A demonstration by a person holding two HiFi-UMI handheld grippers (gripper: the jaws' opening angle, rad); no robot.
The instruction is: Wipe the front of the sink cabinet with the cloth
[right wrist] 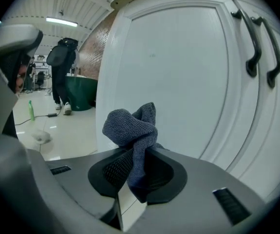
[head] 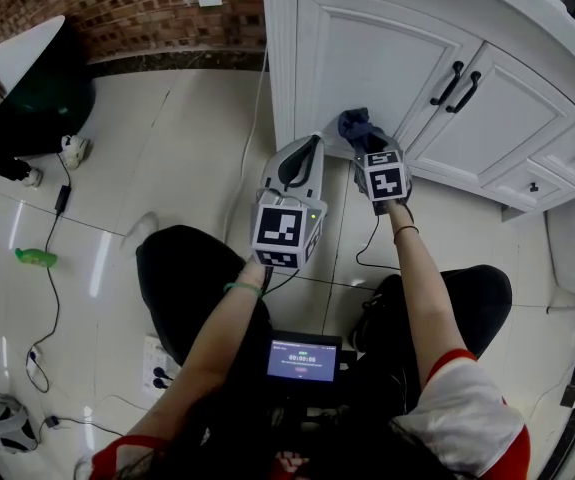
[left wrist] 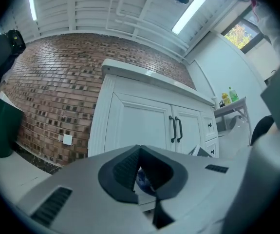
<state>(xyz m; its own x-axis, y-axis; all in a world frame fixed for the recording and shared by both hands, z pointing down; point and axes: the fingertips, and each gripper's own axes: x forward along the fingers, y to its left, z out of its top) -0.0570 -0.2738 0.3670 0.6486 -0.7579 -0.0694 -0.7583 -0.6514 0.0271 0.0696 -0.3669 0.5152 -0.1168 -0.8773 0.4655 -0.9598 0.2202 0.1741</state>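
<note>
Nearest you is the small screen [head: 304,358] in your lap, well back from the sink cabinet [head: 285,58]. Far out to the cabinet's left a green bottle [head: 35,257] lies on the floor, clear of the job. Coming across, your left gripper [head: 309,150] hangs just off the cabinet's lower left corner, its jaws pressed together at the tips with nothing between them. The scrap of blue seen through the hollow behind them is, I judge, the cloth beyond and not something held. Just to its right, and the nearer of the two to the cabinet face, your right gripper [head: 366,148] has its jaws pinched on the cloth [head: 358,125], a dark blue-grey bunch that stands up out of the jaws and folds over in a knot ahead of them. That knot points at the lower part of the cabinet's left door [head: 367,53]. It is very near the white panel, but no view shows whether it touches. So the cloth lies between your fingers and the door, leading the way, and the coming move looks like one for your right hand: press the bunch in and sweep along the panel. Further right along the cabinet front a pair of black handles [head: 457,83] stands at the door seam, and a wide stroke could snag the loose cloth there.
</note>
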